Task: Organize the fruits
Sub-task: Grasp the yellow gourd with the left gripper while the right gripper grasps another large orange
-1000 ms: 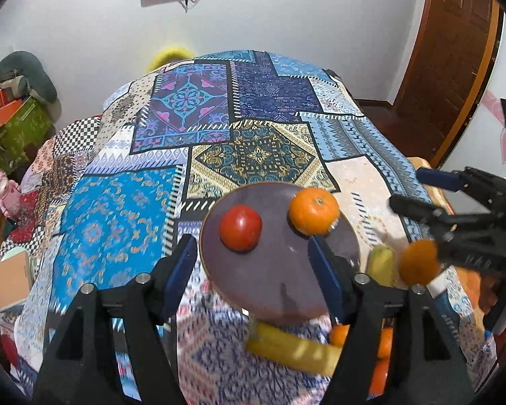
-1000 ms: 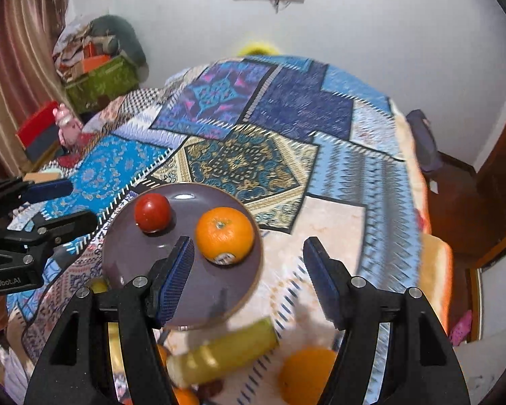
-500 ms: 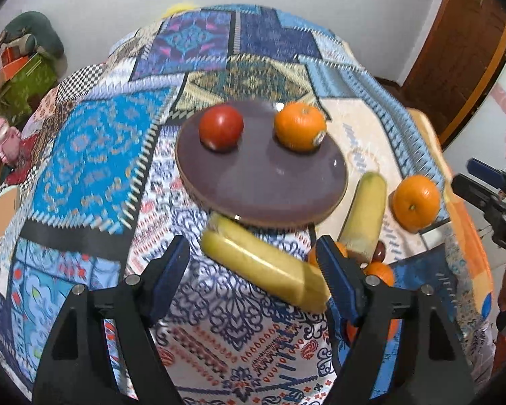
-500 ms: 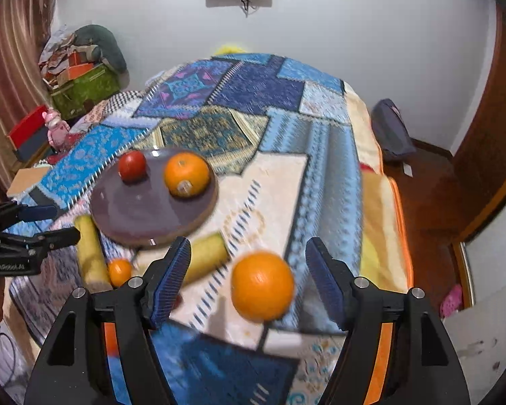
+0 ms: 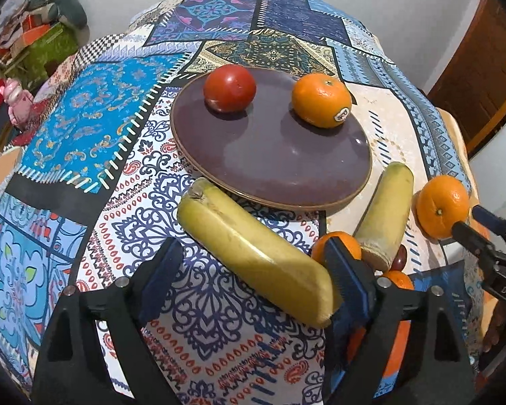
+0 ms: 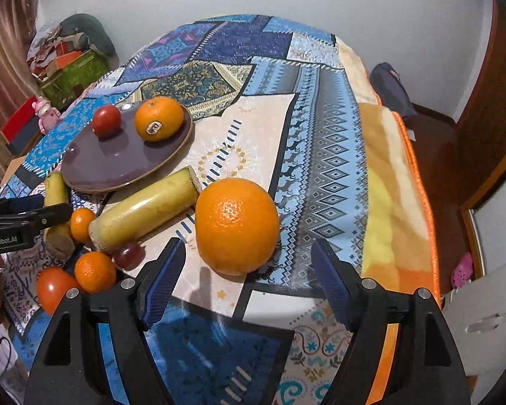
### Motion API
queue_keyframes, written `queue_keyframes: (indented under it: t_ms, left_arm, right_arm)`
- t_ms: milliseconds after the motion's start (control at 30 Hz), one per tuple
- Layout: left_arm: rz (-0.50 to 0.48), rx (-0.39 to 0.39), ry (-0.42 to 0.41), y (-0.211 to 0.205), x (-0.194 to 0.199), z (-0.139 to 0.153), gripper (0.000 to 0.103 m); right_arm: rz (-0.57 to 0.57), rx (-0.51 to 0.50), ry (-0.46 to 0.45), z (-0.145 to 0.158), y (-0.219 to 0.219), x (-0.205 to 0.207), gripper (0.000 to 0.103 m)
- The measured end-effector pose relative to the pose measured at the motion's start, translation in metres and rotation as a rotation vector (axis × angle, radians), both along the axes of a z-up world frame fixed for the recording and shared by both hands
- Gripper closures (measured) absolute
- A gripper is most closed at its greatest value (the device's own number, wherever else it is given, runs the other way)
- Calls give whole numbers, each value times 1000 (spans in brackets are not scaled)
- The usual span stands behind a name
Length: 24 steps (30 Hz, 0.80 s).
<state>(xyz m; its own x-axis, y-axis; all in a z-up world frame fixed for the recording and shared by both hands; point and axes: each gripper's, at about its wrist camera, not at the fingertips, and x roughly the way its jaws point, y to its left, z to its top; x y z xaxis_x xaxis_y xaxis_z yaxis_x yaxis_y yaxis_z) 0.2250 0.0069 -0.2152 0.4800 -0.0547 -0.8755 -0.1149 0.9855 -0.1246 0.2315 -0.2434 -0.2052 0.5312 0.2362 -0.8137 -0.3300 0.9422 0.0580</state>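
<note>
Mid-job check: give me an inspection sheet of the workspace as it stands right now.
Surface: patchwork cloth covers it.
Job's things: purple plate holds a tomato and a stickered orange. Off the plate: large orange, two bananas, small oranges.
Clutter: dark small fruit among them.
Grippers: left gripper open over a banana; right gripper open before the large orange; both have just been opening.
Cables: nothing seen on the surface.
Surroundings: green box, wooden door.

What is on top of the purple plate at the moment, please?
A red tomato and an orange with a sticker sit apart on the plate. The rest of its top is bare. What lies under the plate cannot be seen.
</note>
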Motion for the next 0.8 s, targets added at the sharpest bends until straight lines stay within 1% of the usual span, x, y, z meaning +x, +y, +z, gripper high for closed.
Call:
queue_keyframes:
  t_ms: [100, 200, 267, 367, 400, 433, 500, 600, 733, 800]
  left_arm:
    - [12, -33, 10, 6, 2, -4, 16]
    - [5, -24, 4, 4, 3, -4, 19]
    - [-16, -25, 2, 3, 3, -3, 27]
    - [-57, -25, 9, 5, 1, -4, 33]
    - [-69, -28, 10, 6, 0, -4, 34]
    - [-80, -30, 13, 8, -1, -4, 37]
    - [-101, -37, 17, 11, -4, -2, 41]
    - [-127, -41, 18, 15, -10, 2, 48]
    - [-147, -6, 11, 19, -22, 9, 57]
    - [-142, -5, 10, 23, -26, 11, 60]
  right_arm:
    - [7, -5, 13, -6, 4, 7, 29]
    - [11, -14, 27, -13, 9, 12, 29]
    - [10, -16, 33, -16, 12, 15, 29]
    - [17, -9, 41, -18, 14, 18, 29]
    - [23, -2, 47, -19, 14, 18, 31]
    - [28, 3, 51, -19, 15, 18, 41]
    - [32, 11, 52, -18, 12, 18, 46]
    - [36, 34, 57, -16, 10, 16, 47]
    - [38, 42, 52, -14, 7, 9, 48]
    - [43, 49, 51, -11, 6, 4, 48]
